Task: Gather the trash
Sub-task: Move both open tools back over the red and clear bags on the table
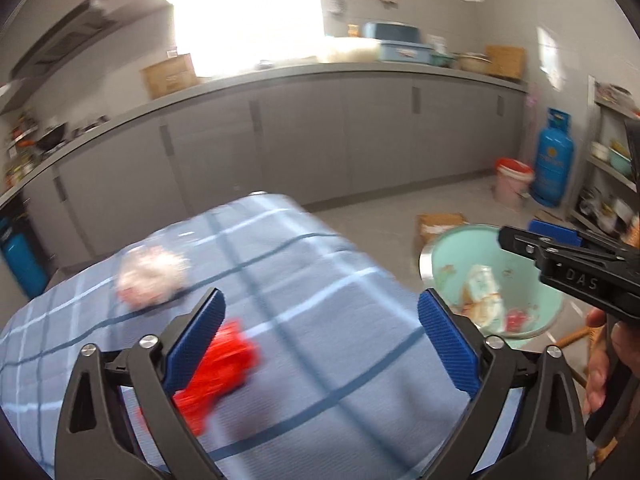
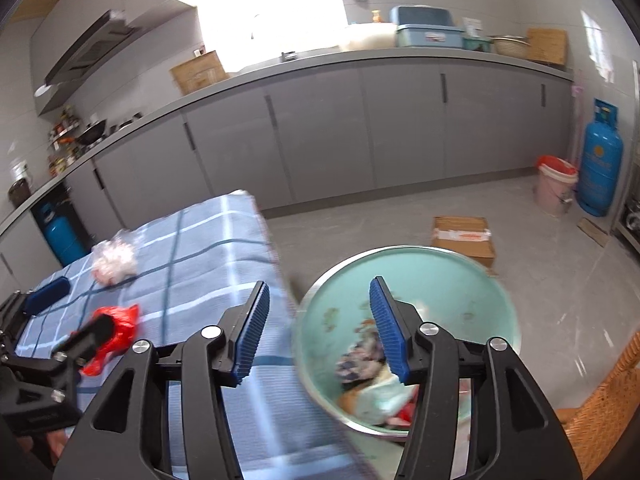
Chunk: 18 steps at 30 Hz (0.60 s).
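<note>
A crumpled red plastic bag lies on the blue checked tablecloth, just behind my left gripper's left finger. My left gripper is open and empty above the cloth. A clear wad of plastic with pink bits lies farther back on the table. A mint green bin beside the table holds several wrappers. My right gripper is open and empty over the bin's near rim. The red bag and the plastic wad also show in the right wrist view, with the left gripper at the bag.
Grey kitchen cabinets run along the back wall. A cardboard box lies on the floor behind the bin. A pink bucket and a blue gas cylinder stand at the right. A wicker chair is at the near right.
</note>
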Each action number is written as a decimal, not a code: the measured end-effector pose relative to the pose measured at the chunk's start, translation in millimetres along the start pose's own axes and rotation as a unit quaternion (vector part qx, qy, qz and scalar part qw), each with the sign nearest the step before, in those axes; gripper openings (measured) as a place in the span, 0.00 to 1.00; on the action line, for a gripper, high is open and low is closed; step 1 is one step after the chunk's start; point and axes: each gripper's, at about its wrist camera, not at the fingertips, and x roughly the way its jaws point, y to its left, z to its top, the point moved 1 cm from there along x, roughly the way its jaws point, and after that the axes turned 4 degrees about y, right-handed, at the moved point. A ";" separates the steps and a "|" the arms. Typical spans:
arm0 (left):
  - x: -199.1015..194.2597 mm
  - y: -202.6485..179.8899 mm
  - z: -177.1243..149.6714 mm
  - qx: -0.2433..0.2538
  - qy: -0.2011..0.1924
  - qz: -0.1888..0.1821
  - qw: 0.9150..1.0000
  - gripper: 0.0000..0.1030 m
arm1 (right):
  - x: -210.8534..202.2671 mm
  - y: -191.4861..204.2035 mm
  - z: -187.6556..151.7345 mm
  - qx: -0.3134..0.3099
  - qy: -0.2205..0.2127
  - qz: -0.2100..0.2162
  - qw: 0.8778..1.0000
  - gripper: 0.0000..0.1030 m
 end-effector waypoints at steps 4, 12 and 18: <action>-12.3 51.9 -14.0 -0.028 0.002 0.040 0.999 0.95 | 6.8 38.4 -1.0 -0.027 0.009 0.025 0.999 0.58; -12.1 153.4 -52.9 -0.099 0.052 0.120 0.986 0.95 | 23.6 126.7 -11.8 -0.087 0.033 0.073 0.993 0.67; -9.6 206.0 -78.0 -0.145 0.075 0.153 0.975 0.95 | 36.0 180.3 -23.9 -0.128 0.055 0.094 0.986 0.72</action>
